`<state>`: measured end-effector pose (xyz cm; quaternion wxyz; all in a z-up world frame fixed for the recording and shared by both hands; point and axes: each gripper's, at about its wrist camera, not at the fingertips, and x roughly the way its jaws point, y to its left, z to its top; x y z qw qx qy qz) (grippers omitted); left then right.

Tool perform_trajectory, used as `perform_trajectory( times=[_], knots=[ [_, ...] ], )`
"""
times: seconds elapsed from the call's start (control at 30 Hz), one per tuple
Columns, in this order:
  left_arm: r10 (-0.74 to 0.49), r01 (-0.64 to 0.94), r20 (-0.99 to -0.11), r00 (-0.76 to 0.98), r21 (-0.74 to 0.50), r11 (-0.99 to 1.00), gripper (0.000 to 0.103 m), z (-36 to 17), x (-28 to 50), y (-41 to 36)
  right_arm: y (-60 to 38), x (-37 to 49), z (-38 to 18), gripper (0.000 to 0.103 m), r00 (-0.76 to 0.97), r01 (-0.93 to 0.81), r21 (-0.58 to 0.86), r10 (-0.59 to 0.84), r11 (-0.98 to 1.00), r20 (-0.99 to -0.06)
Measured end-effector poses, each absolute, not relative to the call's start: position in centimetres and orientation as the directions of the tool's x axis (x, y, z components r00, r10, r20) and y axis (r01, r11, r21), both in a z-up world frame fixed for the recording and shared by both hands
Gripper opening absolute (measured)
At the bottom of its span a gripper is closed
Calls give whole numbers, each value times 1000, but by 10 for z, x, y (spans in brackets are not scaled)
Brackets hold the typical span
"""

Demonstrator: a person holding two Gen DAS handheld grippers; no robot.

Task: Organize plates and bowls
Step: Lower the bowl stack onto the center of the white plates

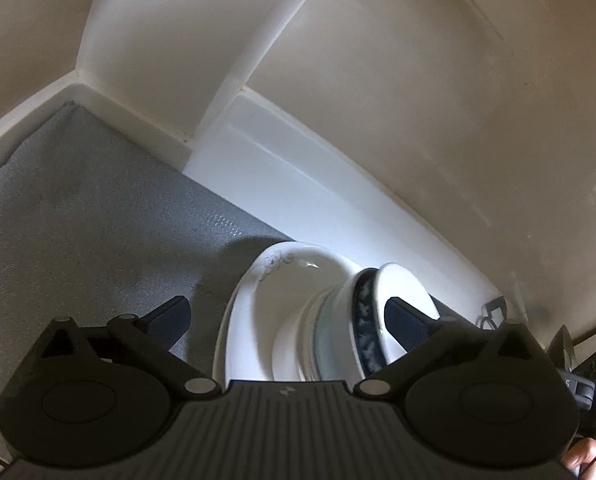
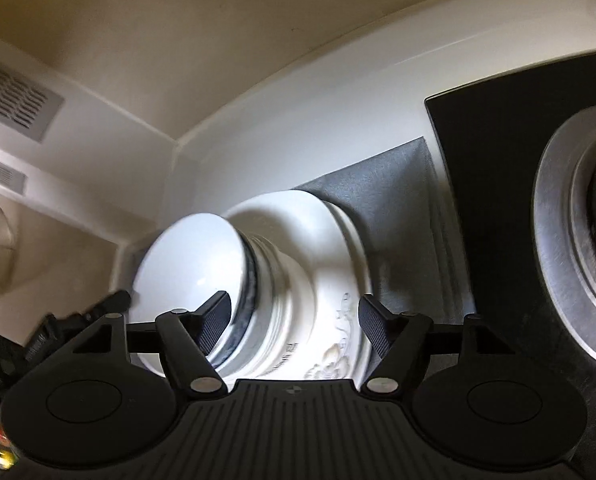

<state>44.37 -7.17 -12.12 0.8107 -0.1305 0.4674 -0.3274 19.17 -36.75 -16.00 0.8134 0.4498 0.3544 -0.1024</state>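
Note:
A stack of white plates and bowls (image 1: 298, 320) lies between my left gripper's (image 1: 287, 314) wide-open fingers; the view is rolled, so the stack looks sideways. A white plate with a dark line drawing (image 1: 275, 266) is at one end and a blue-banded bowl (image 1: 368, 316) with a white bowl inside at the other. In the right wrist view the same stack (image 2: 298, 272) sits between my right gripper's (image 2: 295, 322) open fingers, white bowl (image 2: 189, 264) left, embossed plate (image 2: 338, 340) right. Neither gripper's pads clearly touch the stack.
A grey textured mat (image 1: 89, 208) lies under the stack and also shows in the right wrist view (image 2: 382, 192). White ledge and wall (image 1: 298, 184) run behind. A black stovetop (image 2: 494, 152) with a metal burner ring (image 2: 562, 240) is to the right. A vent grille (image 2: 13, 96) is on the left wall.

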Motion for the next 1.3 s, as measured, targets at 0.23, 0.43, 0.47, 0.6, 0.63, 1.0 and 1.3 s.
perform_trajectory(
  times=[0.23,0.43,0.47,0.6,0.63,1.0,1.3],
  knots=[
    [-616,371,-656,436,-492,787,103,-109,428,-50,-369,173,-155,73,775,462,683,115,566,-621],
    [-472,294,-758,450,-374,880,103,-136,429,-39,-381,163,-162,73,773,499,663,59,558,-632],
    [-451,281,-775,443,-358,891,103,-141,430,-39,-383,163,-164,73,773,504,660,50,557,-632],
    [-412,255,-805,426,-330,909,103,-155,436,-40,-389,171,-172,74,746,503,613,52,609,-664],
    [-407,252,-810,423,-327,911,103,-158,437,-42,-391,176,-176,74,734,505,600,56,621,-676],
    [-402,246,-832,383,-328,912,103,-181,446,-56,-388,217,-206,72,721,443,579,112,684,-683],
    [-410,261,-826,387,-328,908,103,-188,454,-69,-394,225,-220,71,759,422,631,127,650,-638]
  ],
)
